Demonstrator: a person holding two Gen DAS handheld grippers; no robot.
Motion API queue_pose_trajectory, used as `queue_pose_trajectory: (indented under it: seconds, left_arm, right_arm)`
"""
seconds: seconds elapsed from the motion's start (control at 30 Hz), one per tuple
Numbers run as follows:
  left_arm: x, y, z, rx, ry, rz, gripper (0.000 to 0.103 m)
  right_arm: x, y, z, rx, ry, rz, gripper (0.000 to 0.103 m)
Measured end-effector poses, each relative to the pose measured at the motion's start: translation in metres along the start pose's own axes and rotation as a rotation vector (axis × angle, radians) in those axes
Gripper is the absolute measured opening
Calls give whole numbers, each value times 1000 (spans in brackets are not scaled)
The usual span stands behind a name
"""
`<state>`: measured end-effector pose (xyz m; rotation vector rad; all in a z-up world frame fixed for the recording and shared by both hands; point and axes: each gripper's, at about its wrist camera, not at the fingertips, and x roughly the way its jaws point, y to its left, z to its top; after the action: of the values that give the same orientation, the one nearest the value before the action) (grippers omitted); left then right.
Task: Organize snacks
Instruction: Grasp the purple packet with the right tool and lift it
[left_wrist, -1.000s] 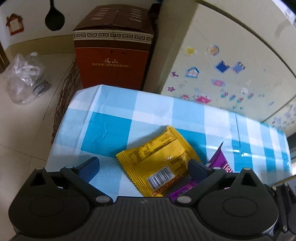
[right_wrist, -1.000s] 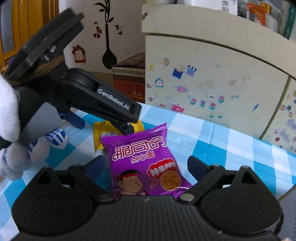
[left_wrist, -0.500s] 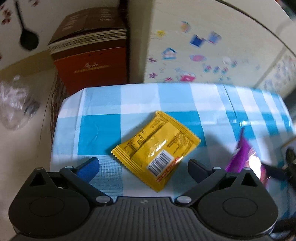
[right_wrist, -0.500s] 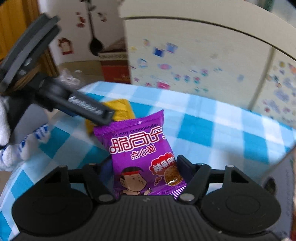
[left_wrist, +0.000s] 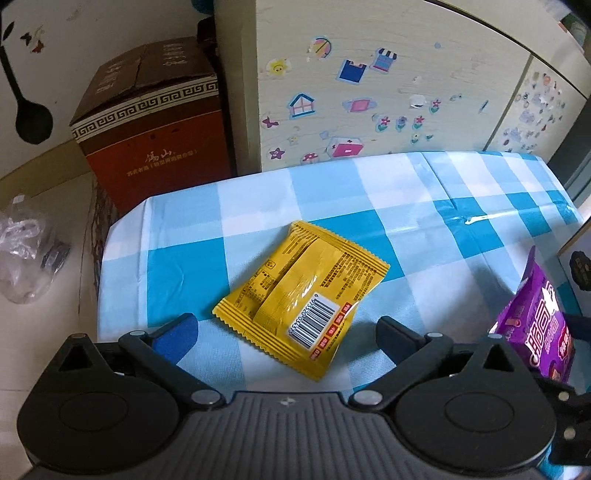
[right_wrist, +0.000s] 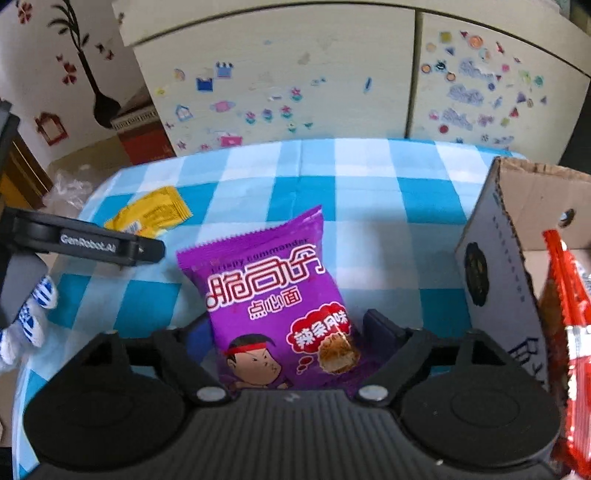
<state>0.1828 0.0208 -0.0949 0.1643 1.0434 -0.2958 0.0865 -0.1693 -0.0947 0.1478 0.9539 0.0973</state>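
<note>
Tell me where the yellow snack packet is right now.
The yellow snack packet lies flat on the checked tablecloth, just ahead of the open left tongs, left of the purple packet.

We find the red packet (right_wrist: 569, 332) cut by the right frame edge; the cardboard box (right_wrist: 495, 266) interior is largely hidden.

Stickered cabinet (left_wrist: 369, 92) — brown carton (left_wrist: 155, 140)

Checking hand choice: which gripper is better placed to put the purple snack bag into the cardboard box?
Right. The purple bag sits between the right gripper's opening jaws, with the cardboard box beside it. The left gripper hovers over the yellow packet.
</note>
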Motion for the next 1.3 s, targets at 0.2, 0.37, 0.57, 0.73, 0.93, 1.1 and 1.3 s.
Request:
queue_pose_trajectory:
  seconds: [0.2,0.37,0.57,0.73,0.93,1.1,1.3]
  left_arm:
    - [1,0,0,35,-21,-11,103]
    - [-3,-15,-1,128,-73,38,103]
    - [2,-18,2,104,-88,8,103]
    - [4,-18,1,95,-89,-35,102]
    - [-3,-23,2,96,-94,-73,79]
    - [-6,-30,2,90,-92,-84,60]
    - [-13,-19,-3,13,-93,-108,63]
  right_arm:
    - [7,15,-5,-82,5,-43,101]
    - [7,18,-5,-93,5,-57,102]
    - [9,21,-6,-119,3,-71,103]
    - [9,21,-4,-123,-2,-71,103]
    - [11,12,0,-111,-18,-84,102]
    - [7,8,-1,-100,-37,-84,91]
    - [-1,11,-1,-119,-46,-80,68]
